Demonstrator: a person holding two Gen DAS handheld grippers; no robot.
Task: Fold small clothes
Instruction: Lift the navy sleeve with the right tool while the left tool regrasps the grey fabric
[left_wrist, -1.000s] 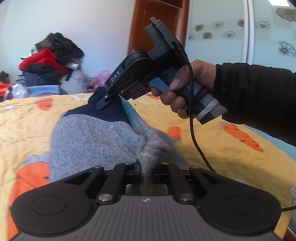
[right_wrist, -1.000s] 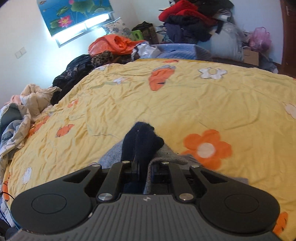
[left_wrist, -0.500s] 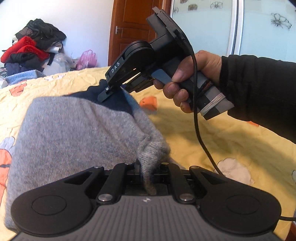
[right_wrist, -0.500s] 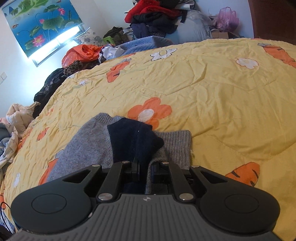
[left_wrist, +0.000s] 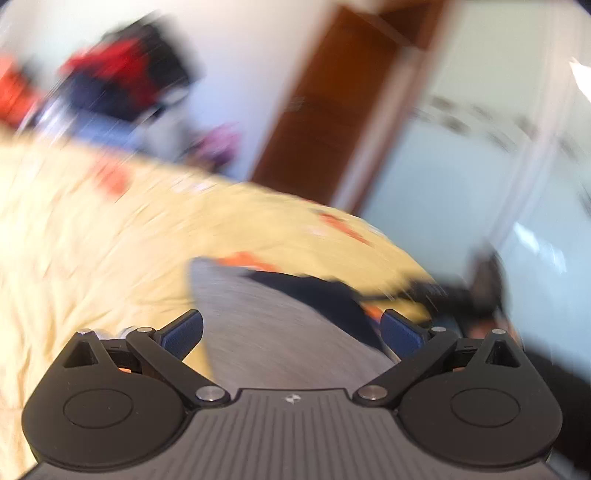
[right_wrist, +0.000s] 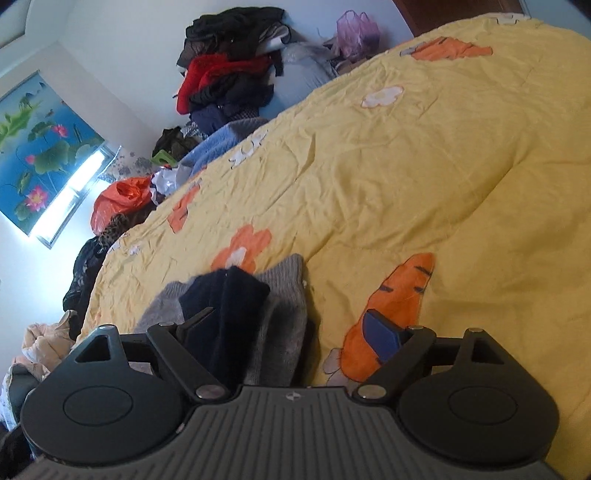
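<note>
A small grey knit garment (right_wrist: 286, 295) with a navy part (right_wrist: 229, 295) lies folded on the yellow flowered quilt (right_wrist: 406, 166). My right gripper (right_wrist: 288, 326) hangs just over its near edge, jaws opening; the cloth lies between them, close to the left finger (right_wrist: 195, 321), and no pad presses it. The left wrist view is badly blurred. There my left gripper (left_wrist: 291, 332) is spread wide and still opening above the grey garment (left_wrist: 273, 339), gripping nothing. The navy part (left_wrist: 321, 291) shows beyond it. A dark smear at the right edge is the right gripper (left_wrist: 458, 295).
A heap of red and dark clothes (right_wrist: 229, 81) is stacked against the far wall. An orange bag (right_wrist: 122, 199) and more clothes line the bed's left side. A brown door (left_wrist: 332, 110) and pale wardrobe panels (left_wrist: 480, 166) stand beyond the bed.
Both grippers were shut on the garment's corners and have let go. The garment now lies on the quilt. The left view has swung fast and blurred; the right gripper has rolled and sunk.
</note>
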